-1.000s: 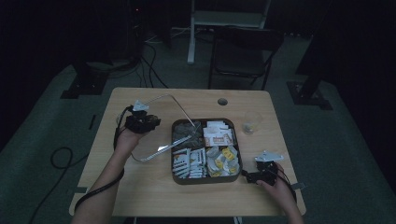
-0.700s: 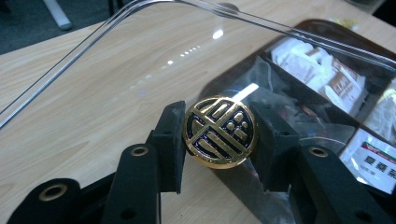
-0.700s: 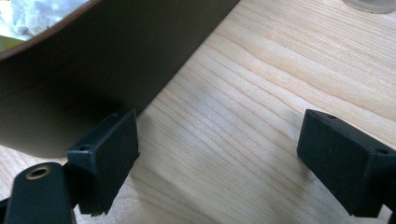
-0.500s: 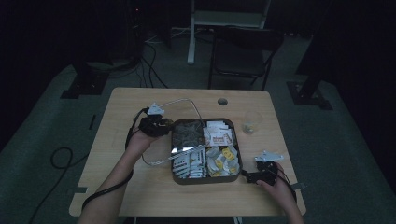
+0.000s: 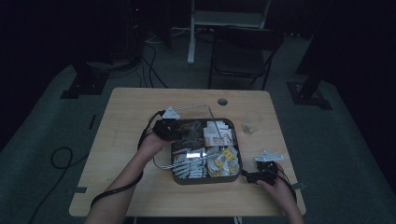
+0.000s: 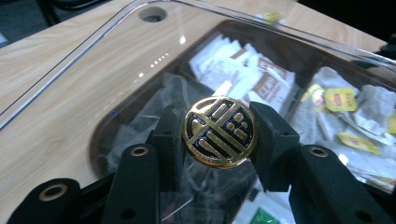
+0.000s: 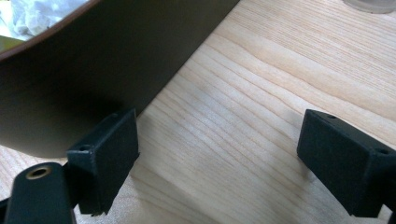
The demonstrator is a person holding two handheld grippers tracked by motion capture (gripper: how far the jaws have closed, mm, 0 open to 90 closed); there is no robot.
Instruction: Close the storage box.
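**Left gripper clamped on lid knob**

Left gripper (image 6: 218, 133) pinches the round gold knob (image 6: 219, 131) of the clear lid (image 6: 93, 60) between its two pads. Lid hangs tilted over the left part of the tea-bag box (image 5: 205, 179). Right gripper (image 7: 217, 154) stands spread on the table (image 7: 261, 88), one jaw just beside the box's dark wall.

Glossy gold metal knob (image 6: 219, 132), clear plastic lid (image 6: 140, 51), matt wood table (image 7: 261, 84).
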